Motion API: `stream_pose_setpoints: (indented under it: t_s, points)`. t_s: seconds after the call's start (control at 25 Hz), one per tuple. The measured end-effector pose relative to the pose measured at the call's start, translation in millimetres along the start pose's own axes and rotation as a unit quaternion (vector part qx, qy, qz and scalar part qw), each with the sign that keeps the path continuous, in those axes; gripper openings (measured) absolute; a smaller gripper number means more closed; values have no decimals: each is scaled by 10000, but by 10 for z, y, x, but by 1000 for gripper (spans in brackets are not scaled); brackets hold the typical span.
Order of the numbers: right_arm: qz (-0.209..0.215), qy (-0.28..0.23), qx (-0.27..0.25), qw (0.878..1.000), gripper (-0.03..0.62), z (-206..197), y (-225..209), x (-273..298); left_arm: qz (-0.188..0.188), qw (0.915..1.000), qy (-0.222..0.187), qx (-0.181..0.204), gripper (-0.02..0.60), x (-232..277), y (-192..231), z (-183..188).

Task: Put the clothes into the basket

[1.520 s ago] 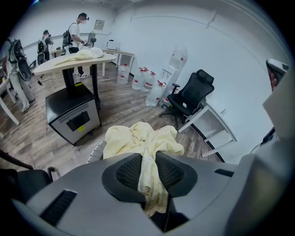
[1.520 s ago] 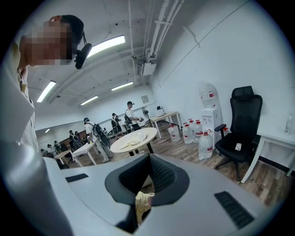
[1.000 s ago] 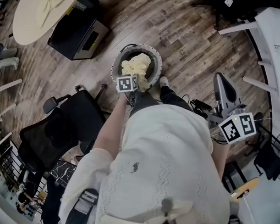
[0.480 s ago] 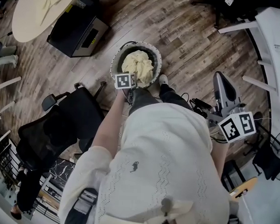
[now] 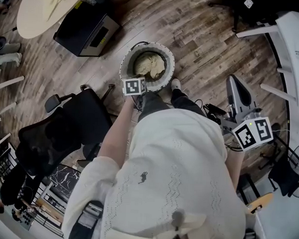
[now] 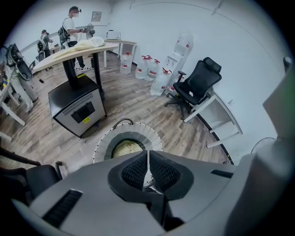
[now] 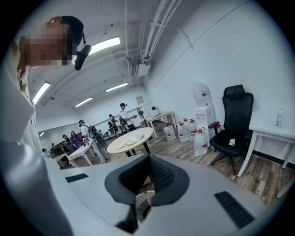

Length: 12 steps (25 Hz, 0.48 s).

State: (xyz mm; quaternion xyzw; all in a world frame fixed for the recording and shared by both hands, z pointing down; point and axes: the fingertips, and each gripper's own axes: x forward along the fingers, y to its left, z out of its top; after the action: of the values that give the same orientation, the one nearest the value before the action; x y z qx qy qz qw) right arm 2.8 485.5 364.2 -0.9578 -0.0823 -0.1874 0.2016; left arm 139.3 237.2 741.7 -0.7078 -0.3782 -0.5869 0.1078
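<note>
A round white basket point(image 5: 127, 62) stands on the wood floor ahead of the person's feet, and a cream garment point(image 5: 150, 65) lies low inside it. My left gripper point(image 5: 140, 92) hangs just above the basket's near rim and points steeply down. In the left gripper view its jaws point(image 6: 147, 154) are closing and stand together with nothing between them, over the basket point(image 6: 103, 143) and the cream cloth point(image 6: 126, 148). My right gripper point(image 5: 234, 83) is held out at the person's right side, away from the basket. It is shut point(image 7: 148, 159) and empty.
A black cabinet point(image 5: 86, 33) and a round table point(image 5: 45, 7) with more cloth on it stand left of the basket. A black office chair point(image 5: 66, 133) is close on the left. A white desk point(image 5: 294, 43) lines the right. Water bottles point(image 6: 152, 69) stand by the far wall.
The cream garment hung from my left gripper over the basket; it has dropped and now lies deep inside. The left gripper has stayed above the near rim.
</note>
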Motion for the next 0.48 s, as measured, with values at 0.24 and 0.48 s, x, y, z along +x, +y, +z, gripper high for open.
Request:
stream_pose_setpoints:
  t_s: [0.24,0.48]
  points:
    - [177,58,13,9998,8,-73,32,-60,-345,9988,-361,7,20,-175,-230,46]
    - [579,129,-55,9982,8,-150,127,-122,-426,9954,-860,31,20,-465,-505,85]
